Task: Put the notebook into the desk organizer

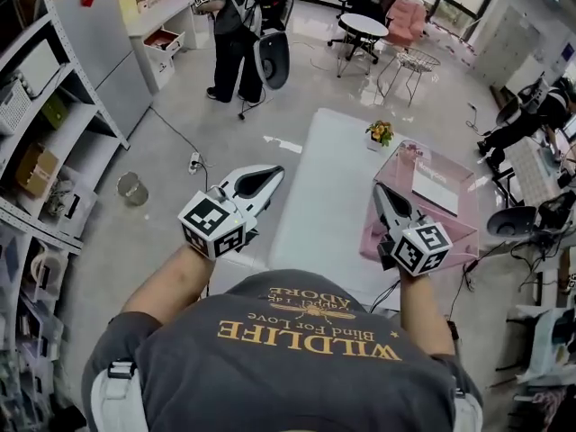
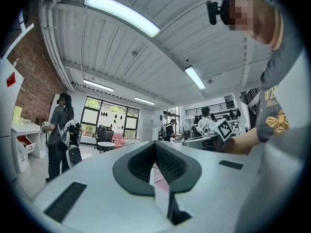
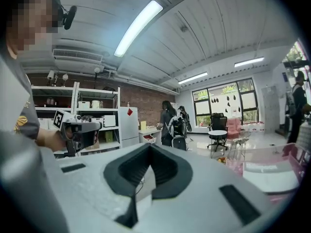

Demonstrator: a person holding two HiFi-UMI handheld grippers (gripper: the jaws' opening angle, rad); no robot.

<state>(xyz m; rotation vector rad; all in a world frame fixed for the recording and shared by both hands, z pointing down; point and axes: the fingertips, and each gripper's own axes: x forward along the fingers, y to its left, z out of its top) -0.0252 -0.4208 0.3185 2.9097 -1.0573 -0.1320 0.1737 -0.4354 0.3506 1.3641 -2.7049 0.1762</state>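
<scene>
Jaws closed tip to tip on the left gripper (image 2: 155,142), nothing between the pads. Same on the right gripper (image 3: 149,145): tips together, empty. Both held out roughly level at the near end of the white table (image 1: 315,196), well apart, the left at the table's left edge, the right just beside the desk organizer (image 1: 463,232).

Pink, see-through, set along the table's right edge. Inside its walls, the white notebook (image 1: 435,190); flat or leaning, impossible to tell.

Between the two grippers, bare tabletop all the way to the far edge. At that far end only a small potted plant (image 1: 381,133), just beside the organizer's far corner.

Left of the table, open grey floor: a power strip (image 1: 194,161) with its cable (image 1: 171,129) near the far-left corner, a round grey thing (image 1: 132,188) further out. Beyond those, metal shelving (image 1: 54,151) loaded with boxes, closing off that side.

Right of the table, much tighter: past the organizer a keyboard (image 1: 535,171), and a person in dark clothes (image 1: 526,124) close behind it.

Past the far edge, more open floor, then a standing person (image 1: 232,34), a round table (image 1: 364,25), a pink chair (image 1: 407,16) and a wire stool (image 1: 414,61), all well apart from the white table.
</scene>
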